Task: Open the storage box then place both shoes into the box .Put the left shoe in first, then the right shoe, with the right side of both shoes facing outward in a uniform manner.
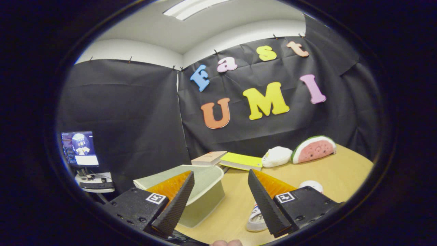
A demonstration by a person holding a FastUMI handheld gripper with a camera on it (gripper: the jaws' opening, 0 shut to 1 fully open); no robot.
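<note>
**A:** Between the fingers, what have we got? I make the gripper (222, 201) spread wide, nothing held, bare surface (341, 171) showing through the gap.

**B:** Agreed, released and empty. My worry is the storage box (201, 191). It sits just ahead of the left finger (177, 201), which overlaps its near edge in the gripper view. The lid looks to lie flat on top, so I judge the box not yet opened, though I can't make out a latch or hinge from here.

**A:** So a careless push forward could shove the whole box along the surface instead of lifting the lid.

**B:** That, or the finger slides off the smooth rim. And the box sits near the surface's edge on that side, so a shove might tip it off.

**A:** And the shoes?

**B:** One white shoe (256, 220) lies low beside the right finger (268, 205), partly hidden behind it. Another pale rounded shape (311, 185) shows just beyond the right finger's mount; it may be the second shoe, but I cannot tell. Which is left and which is right, I cannot tell either.

**A:** Then picking the wrong one first is a risk too.

**B:** Yes. Beyond them lie a yellow book (241, 160), a white plush (276, 156) and a watermelon plush (314, 148), well clear of the fingers.
</note>
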